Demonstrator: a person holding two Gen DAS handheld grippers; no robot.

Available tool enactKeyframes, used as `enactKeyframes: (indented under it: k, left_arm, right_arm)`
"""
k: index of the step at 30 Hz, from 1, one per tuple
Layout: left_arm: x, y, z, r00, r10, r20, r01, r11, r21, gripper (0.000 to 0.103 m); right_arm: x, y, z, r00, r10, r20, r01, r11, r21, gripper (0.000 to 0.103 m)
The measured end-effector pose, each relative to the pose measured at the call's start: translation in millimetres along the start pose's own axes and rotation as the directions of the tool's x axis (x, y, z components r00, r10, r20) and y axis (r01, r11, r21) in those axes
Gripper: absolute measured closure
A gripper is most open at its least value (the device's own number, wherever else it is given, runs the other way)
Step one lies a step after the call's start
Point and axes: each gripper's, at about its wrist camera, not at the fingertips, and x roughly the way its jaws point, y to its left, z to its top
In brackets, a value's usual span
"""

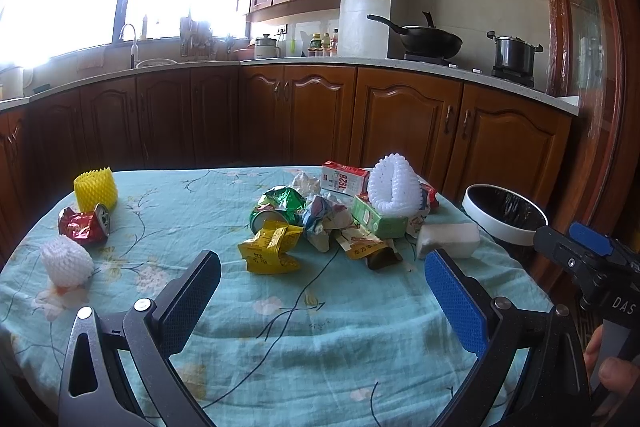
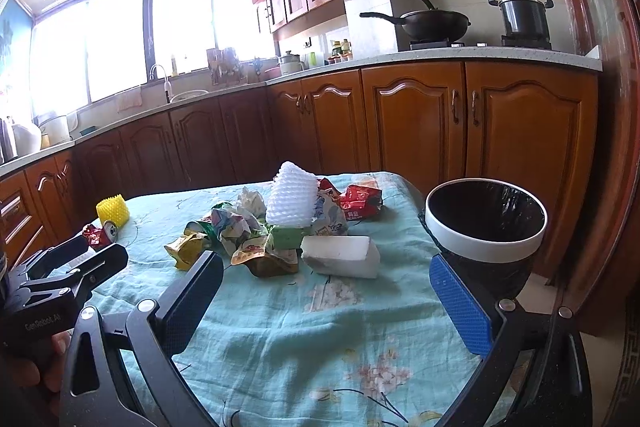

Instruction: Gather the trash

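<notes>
The table (image 1: 320,347) under its teal floral cloth fills both views, and nothing has gone in the bin yet by the look of it. The trash bin (image 2: 484,239), white rim and black liner, stands just off the table's right edge, right beside the right gripper's blue finger (image 2: 460,311).

Main heap of litter sits mid-table, dead ahead of both cameras. Biggest piece on top: the white foam fruit net (image 2: 292,203), standing on a green carton (image 2: 286,237). In front of it, the white foam block (image 2: 340,255), long axis lying across the right gripper's line of sight, its near face turned toward the jaws. That's the closest piece to the right gripper (image 2: 324,303), which hangs wide open and empty, block just ahead and a touch right of centre.

Over to the left gripper (image 1: 320,291), also spread wide, holding nothing. The yellow snack packet (image 1: 270,247) lies straight ahead, between its fingers' line. Farther left, well apart from the heap: yellow foam net (image 1: 96,189), crushed red can (image 1: 86,225), small white foam net (image 1: 66,261).

My read: the block is the right hand's pick, nearer to it and nearest the bin. It'll want the jaws across the short dimension, so approach roughly as aimed, then swing right to drop.
</notes>
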Motion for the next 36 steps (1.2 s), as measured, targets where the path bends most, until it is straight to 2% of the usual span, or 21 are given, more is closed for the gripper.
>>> enactKeyframes:
  k: [36]
  left_arm:
    - [3.1, 2.2, -0.1, 1.0, 0.0, -0.007, 0.0, 1.0, -0.003, 0.001]
  right_arm:
    - [3.9, -0.6, -3.2, 0.999, 0.054, -0.009, -0.054, 0.998, 0.012, 0.0]
